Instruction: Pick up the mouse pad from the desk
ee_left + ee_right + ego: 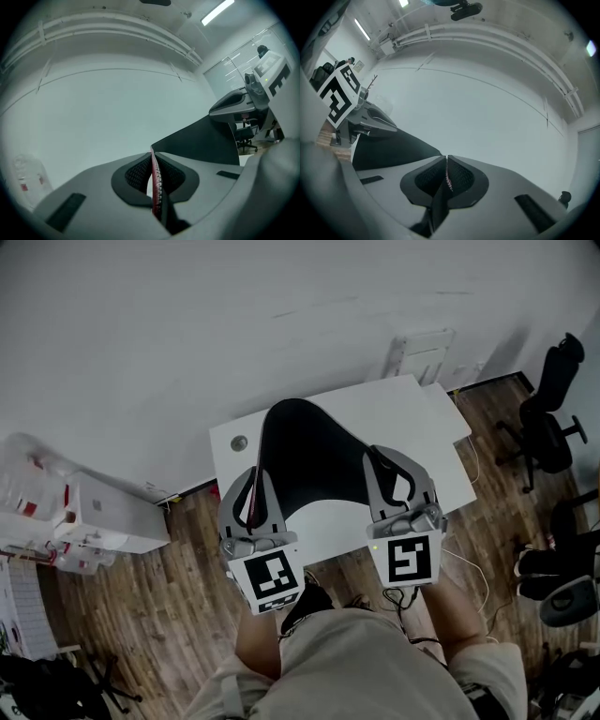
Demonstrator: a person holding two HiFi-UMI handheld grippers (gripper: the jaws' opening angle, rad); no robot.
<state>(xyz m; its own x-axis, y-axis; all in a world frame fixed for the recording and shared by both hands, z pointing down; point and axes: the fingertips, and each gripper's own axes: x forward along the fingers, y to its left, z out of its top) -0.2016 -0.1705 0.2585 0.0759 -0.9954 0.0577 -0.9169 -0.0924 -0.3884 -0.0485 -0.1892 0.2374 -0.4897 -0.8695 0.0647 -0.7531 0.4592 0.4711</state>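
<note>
- Jaws, left gripper (pixel 251 486): pressed together on the left edge of the mouse pad (pixel 305 451). In the left gripper view (pixel 154 176) a red stitched rim stands upright in the seam between the ribbed pads.
- Jaws, right gripper (pixel 394 474): likewise pinching the pad's right edge. In the right gripper view (pixel 446 177) the black sheet runs down through the seam.
- Floor (pixel 169 615): dark wood planks, with thin cables (pixel 469 563) lying to the right of the table.
- Table (pixel 422 427): white top, standing against a pale wall. It lies below the pad and nothing sits between the two.
- Mouse pad: black and limp, slung between both grippers and bowed upward in the middle. It hangs over the table top. Whether its far edge touches the table cannot be told.
- Person (pixel 366 662): light shorts, standing at the table's near edge.
- White cabinet (pixel 112 517): on the floor, well left of the table.
- Office chair (pixel 548 418): black, well right of the table.
- Marker cubes, left (pixel 273 579) and right (pixel 410 559): black-and-white square block patterns. These are the only print legible, and they carry no words.
- Round grommet (pixel 239 442): grey, set in the table's left corner, just beside the pad.
</note>
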